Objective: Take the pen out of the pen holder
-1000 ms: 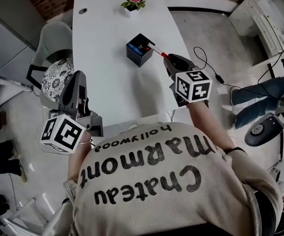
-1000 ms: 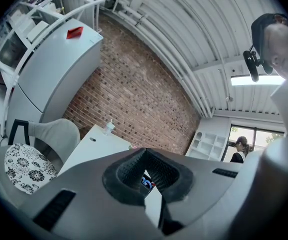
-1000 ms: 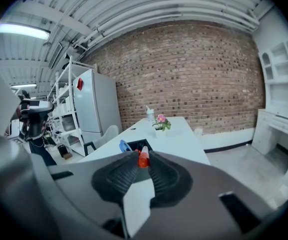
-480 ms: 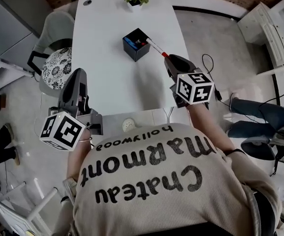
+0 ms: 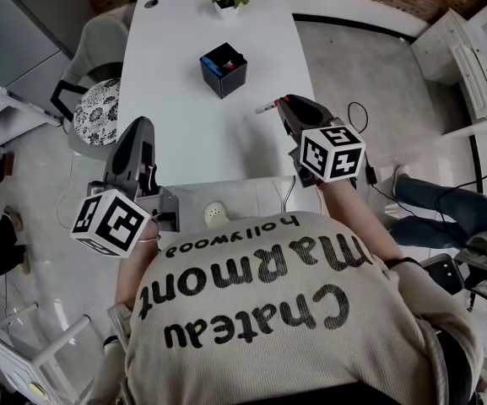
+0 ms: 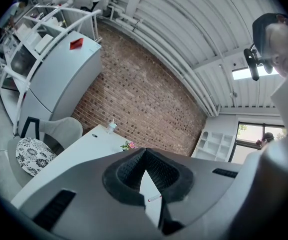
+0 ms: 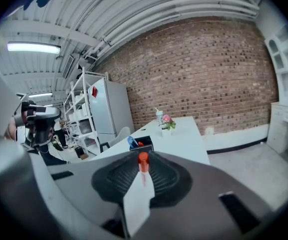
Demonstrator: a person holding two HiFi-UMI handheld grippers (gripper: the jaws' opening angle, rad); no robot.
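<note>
Red-capped pen (image 7: 143, 160) is clamped in the right gripper (image 5: 284, 102) over the white tabletop (image 5: 184, 150), apart from the black pen holder (image 5: 223, 70); the left gripper (image 5: 142, 126) is seen closed, empty

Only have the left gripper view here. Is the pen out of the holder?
Observer: Yes. The right gripper is shut on the pen, whose red cap pokes up between the pads.
Operator: Where's the holder?
Observer: The pen holder stands upright on the table, clear of the pen, with other items inside.
Operator: Is my gripper near it?
Observer: No. The head view shows the left gripper over the table's near left edge, well short of the holder.
</note>
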